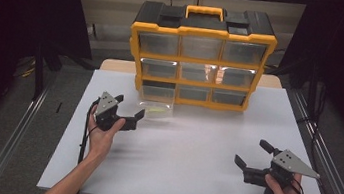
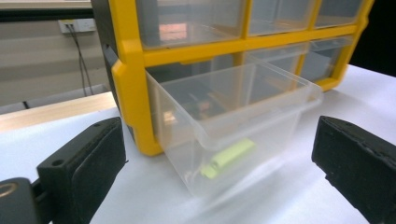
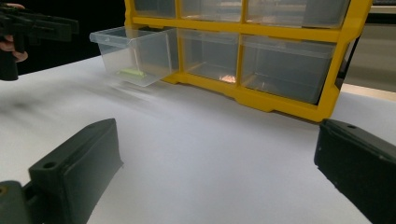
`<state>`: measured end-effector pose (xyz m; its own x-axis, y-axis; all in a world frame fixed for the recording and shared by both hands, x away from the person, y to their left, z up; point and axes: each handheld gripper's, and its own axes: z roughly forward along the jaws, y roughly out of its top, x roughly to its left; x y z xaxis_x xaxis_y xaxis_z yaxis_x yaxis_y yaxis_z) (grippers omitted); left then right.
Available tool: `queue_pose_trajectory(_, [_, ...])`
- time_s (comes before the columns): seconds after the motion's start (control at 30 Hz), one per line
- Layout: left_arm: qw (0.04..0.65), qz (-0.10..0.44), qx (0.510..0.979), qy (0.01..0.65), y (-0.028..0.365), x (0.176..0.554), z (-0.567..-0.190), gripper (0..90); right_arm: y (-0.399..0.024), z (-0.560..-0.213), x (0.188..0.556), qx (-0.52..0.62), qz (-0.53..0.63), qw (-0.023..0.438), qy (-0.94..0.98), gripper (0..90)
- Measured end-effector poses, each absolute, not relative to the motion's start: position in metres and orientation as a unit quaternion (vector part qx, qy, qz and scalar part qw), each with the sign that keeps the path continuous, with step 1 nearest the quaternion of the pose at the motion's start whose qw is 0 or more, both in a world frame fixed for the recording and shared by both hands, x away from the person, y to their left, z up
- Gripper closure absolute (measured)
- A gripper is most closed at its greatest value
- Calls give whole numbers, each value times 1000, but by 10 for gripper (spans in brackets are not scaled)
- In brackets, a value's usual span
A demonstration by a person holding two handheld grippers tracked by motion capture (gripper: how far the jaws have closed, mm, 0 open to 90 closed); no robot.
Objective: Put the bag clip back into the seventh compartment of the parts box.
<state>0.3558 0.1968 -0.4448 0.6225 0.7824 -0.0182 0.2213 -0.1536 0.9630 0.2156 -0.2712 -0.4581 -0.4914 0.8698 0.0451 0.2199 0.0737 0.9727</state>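
Clear plastic drawer [image 2: 224, 126] pulled out from the bottom-left slot of the yellow-and-black organizer [image 1: 200, 55], its back end still in the slot, front end over the white counter [image 1: 188, 149]. Inside the drawer, a small yellow-green item [image 2: 229, 157] lies on the bottom near the front wall; also seen as a green streak in the right gripper view [image 3: 130, 72]. Left gripper [image 1: 127, 111] sits just in front of the drawer, near it but not touching, fingers released and spread wide with the drawer framed between them in the left gripper view; nothing grasped. Left hand [image 1: 102, 133] holds it from below, low over the counter. Right gripper [image 1: 252, 153] well apart, at the right front part of the counter, fingers also released, wide gap, nothing between them; right hand [image 1: 286, 190] grips its handle. Organizer stands upright at the far edge of the counter, three rows of three clear drawers, yellow carry handle [image 1: 205, 12] on top; the other eight drawers are pushed in. Contents of those drawers too unclear to tell.
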Motion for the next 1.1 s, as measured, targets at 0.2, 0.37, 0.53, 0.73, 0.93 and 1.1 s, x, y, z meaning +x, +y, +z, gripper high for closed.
queue_pose_trajectory(0.2, [568,267,701,339,203,336,-446,56,-271,-458,216,405,545,303,669,2])
queue_pose_trajectory(0.37, [562,282,698,343,214,326,-450,51,-271,-458,216,408,543,304,669,2])
queue_pose_trajectory(0.53, [565,278,689,359,223,319,-450,51,-270,-458,216,405,544,303,670,2])
queue_pose_trajectory(0.73, [583,276,681,347,235,304,-444,36,-272,-457,216,402,544,303,671,3])
queue_pose_trajectory(0.93, [573,269,690,350,249,289,-446,25,-272,-457,215,403,545,308,667,3])
queue_pose_trajectory(1.1, [574,276,682,359,262,280,-445,29,-272,-457,215,408,544,307,666,3])
